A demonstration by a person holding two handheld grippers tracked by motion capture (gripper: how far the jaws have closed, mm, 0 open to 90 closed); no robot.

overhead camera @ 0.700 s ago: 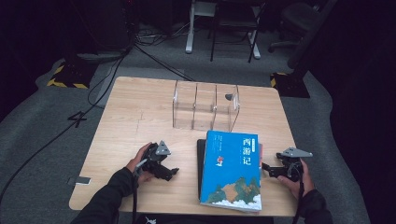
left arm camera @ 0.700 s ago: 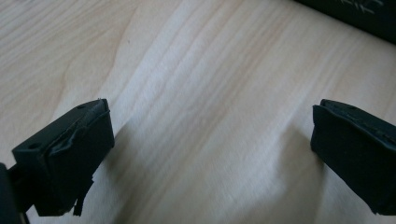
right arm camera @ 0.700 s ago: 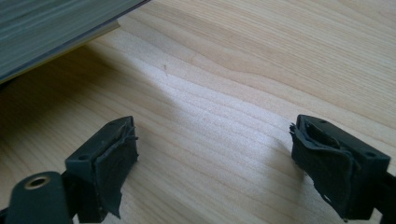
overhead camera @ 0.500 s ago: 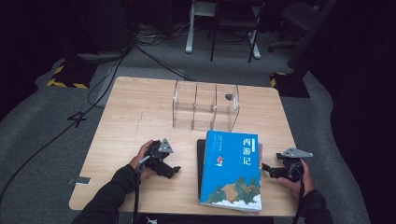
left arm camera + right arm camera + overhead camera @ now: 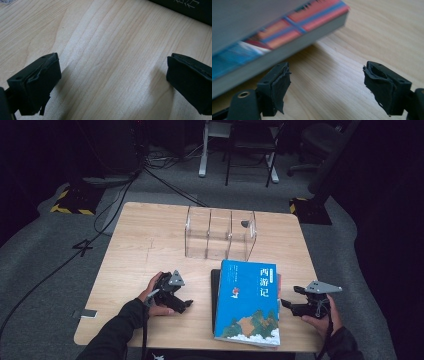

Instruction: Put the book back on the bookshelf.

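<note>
While the blue book is lying flat near the table's near edge, atop a black book, the right gripper is hovering just right of it, jaws apart, empty. Left gripper is resting left, jaws wide, empty. Clear box is sitting farther back.

My left gripper has moved a little since the earlier pictures. It was lying lower on the counter, and now it is slightly lifted and turned, with its grey plate facing more upward. Its jaws point toward the blue book and come a bit nearer to it, but are still apart from it. The jaws stand wide, with only bare wood between them.
</note>
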